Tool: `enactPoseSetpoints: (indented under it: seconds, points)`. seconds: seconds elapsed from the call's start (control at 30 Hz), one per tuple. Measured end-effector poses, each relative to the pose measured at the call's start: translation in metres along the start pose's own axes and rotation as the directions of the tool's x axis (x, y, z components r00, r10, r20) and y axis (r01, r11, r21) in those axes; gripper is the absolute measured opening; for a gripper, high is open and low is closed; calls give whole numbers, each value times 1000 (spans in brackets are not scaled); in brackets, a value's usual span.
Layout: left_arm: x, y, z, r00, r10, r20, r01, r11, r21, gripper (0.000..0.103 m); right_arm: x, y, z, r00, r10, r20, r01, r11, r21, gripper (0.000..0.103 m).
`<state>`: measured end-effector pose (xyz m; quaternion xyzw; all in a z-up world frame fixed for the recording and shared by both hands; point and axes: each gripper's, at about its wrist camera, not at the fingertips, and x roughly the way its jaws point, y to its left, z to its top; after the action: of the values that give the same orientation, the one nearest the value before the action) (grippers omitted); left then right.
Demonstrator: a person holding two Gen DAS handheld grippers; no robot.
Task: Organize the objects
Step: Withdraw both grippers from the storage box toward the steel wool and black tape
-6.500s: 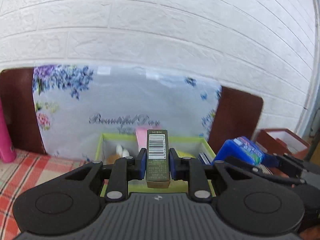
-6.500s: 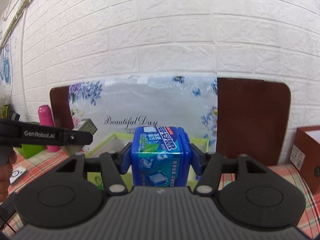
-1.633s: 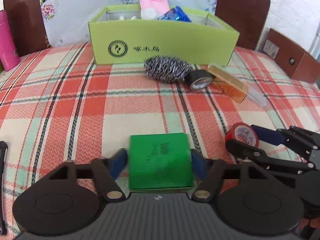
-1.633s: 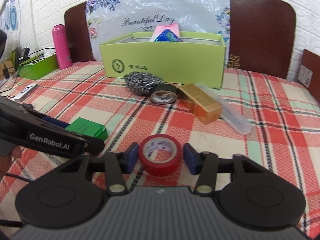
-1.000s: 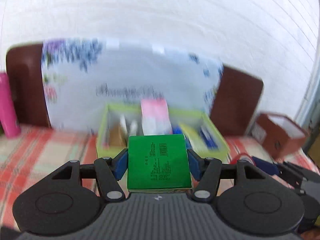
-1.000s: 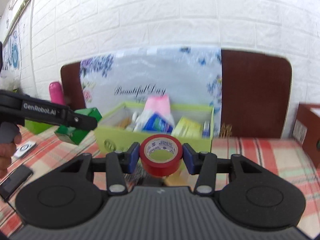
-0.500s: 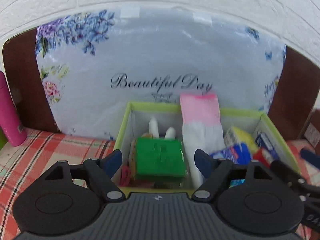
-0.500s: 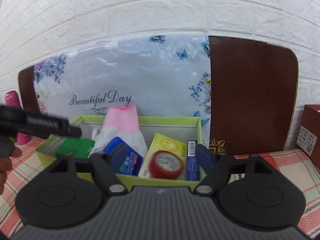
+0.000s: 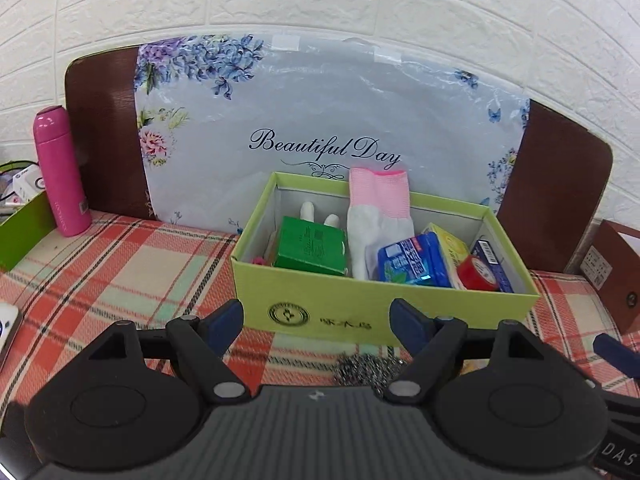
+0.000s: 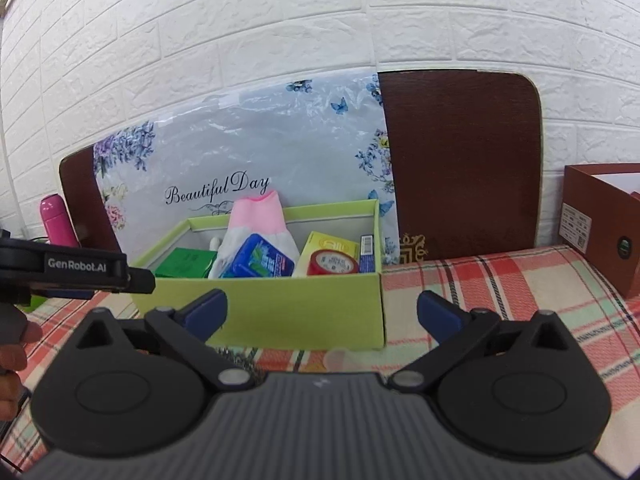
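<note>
The left gripper (image 9: pixel 318 320) is hovering released before the box (image 9: pixel 384 306); the right gripper (image 10: pixel 322 310) is opening its jaws, nothing between them. The green pack (image 9: pixel 312 246) and red tape (image 9: pixel 476 272) are lying inside the box.

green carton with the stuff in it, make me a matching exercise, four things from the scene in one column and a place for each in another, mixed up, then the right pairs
Things:
1. green box
2. red tape roll
3. pink bottle
4. steel wool

Places:
A. on the tablecloth in front of the green carton
B. inside the carton, at its left end
C. standing on the table, left of the carton
D. inside the carton, near its right end

Pairs: 1-B, 2-D, 3-C, 4-A
</note>
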<state>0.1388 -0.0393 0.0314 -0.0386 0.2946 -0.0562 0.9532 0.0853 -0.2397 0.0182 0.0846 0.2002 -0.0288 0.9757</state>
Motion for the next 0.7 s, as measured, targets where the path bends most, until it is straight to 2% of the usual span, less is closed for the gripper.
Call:
enactPoseSetpoints:
  seconds: [0.37, 0.57, 0.7]
  points:
    - [-25, 3, -24, 1000, -11, -23, 11, 999, -36, 83, -35, -6, -28, 996, 34, -82, -31, 999, 38, 103]
    - [-20, 1, -42, 996, -36, -77, 33, 999, -39, 83, -42, -4, -51, 990, 39, -134, -36, 999, 25, 103]
    - [-6, -8, -47, 991, -92, -95, 88, 995, -49, 83, -44, -4, -63, 986, 38, -164, -35, 999, 21, 103]
